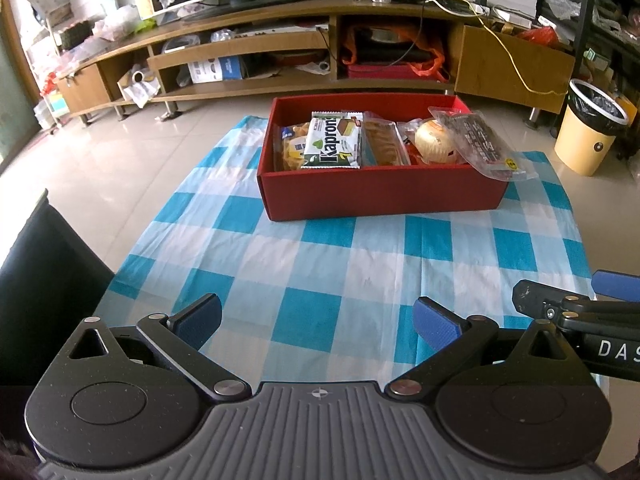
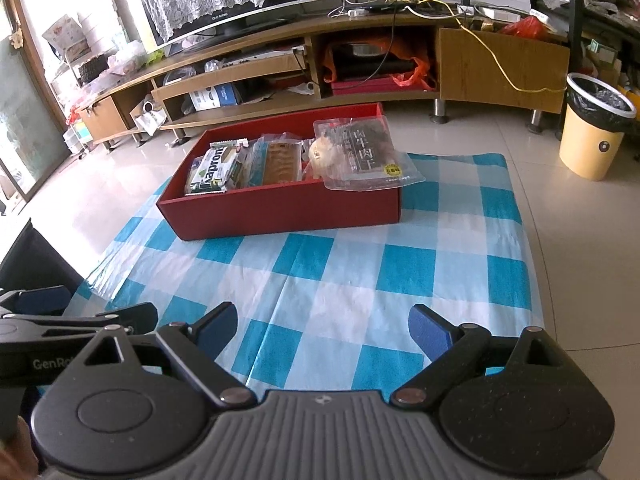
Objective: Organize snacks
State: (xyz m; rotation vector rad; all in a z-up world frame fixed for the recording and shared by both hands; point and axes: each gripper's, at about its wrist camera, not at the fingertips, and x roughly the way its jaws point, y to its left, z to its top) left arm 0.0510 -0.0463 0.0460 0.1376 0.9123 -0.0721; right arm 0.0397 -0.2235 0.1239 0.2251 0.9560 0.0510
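L gripper (image 1: 318,326): nearest, low over the near end of the cloth, fingers spread wide, nothing betw. them; blue pads (image 1: 434,326) face inward.
R gripper (image 2: 324,330): just beside it on the right, same height, fingers also released wide, holding nothing.
Cloth (image 1: 312,264): blue/white check, creased, spread on a pale tiled floor (image 1: 120,160); bare betw. grippers and box.
Red box (image 1: 380,190): open-topped, sits on the far half of the cloth, well apart from both grippers; long side faces them.
Snacks in box: all packed in one row, L to R.
Yellow-ish pack (image 1: 290,148): far left, partly hidden behind the next one.
Kapron pack (image 1: 334,142): green/white wrapper w. wafer pic, leaning tilted, label up.
Biscuit pack (image 1: 386,142): clear wrap, brown biscuits inside, mid box.
Round bun (image 1: 434,140): pale, in clear wrap, right of centre.
Dark meat pack (image 2: 364,154): clear pouch, dark contents, Chinese print, yellow sticker; lies on top at the right end, its corner overhanging the near rim.
TV stand (image 2: 280,56): wooden, along the far wall, shelves cluttered w. boxes, bags, cables.
Bin (image 2: 592,132): yellow, black liner, far right on the floor, off the cloth.
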